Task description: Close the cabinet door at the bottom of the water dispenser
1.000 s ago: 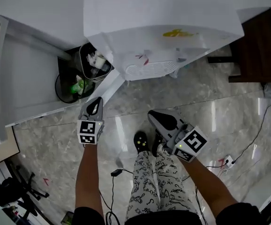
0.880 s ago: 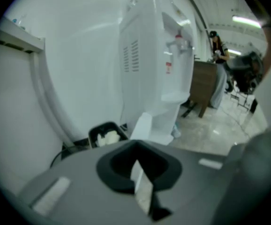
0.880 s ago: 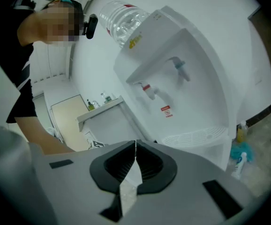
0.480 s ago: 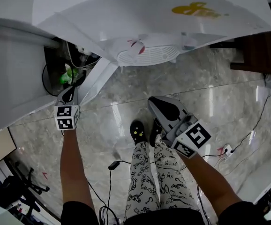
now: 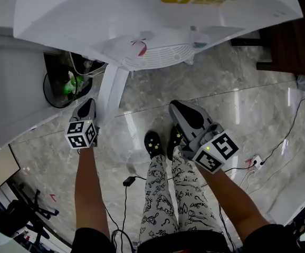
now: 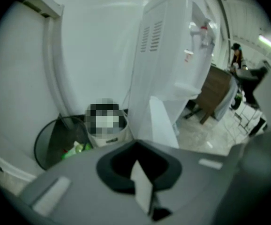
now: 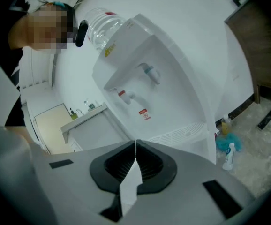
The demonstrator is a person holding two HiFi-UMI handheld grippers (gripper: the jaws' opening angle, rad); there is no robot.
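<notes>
On glossy marble floor [image 5: 247, 104], water dispenser [image 5: 152, 20] ahead, left claw [image 5: 88, 104], right claw [image 5: 178, 107] clenched empty.

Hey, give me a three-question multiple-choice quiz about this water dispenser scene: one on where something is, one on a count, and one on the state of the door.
1. Where does the black wire bin stand?
A. On the floor beside the water dispenser, at the left of the head view
B. On top of the dispenser
C. At the far right of the head view

2. How many taps does the dispenser have?
A. One
B. Two
C. Four

3. How does the cabinet door stand?
A. Fully shut
B. Open, swung out from the dispenser
C. Taken off, flat on the floor

Answers:
1. A. The head view shows the bin on the floor left of the dispenser.
2. B. The right gripper view shows a red tap and a blue tap.
3. B. The door sticks out from the dispenser's base.
</notes>
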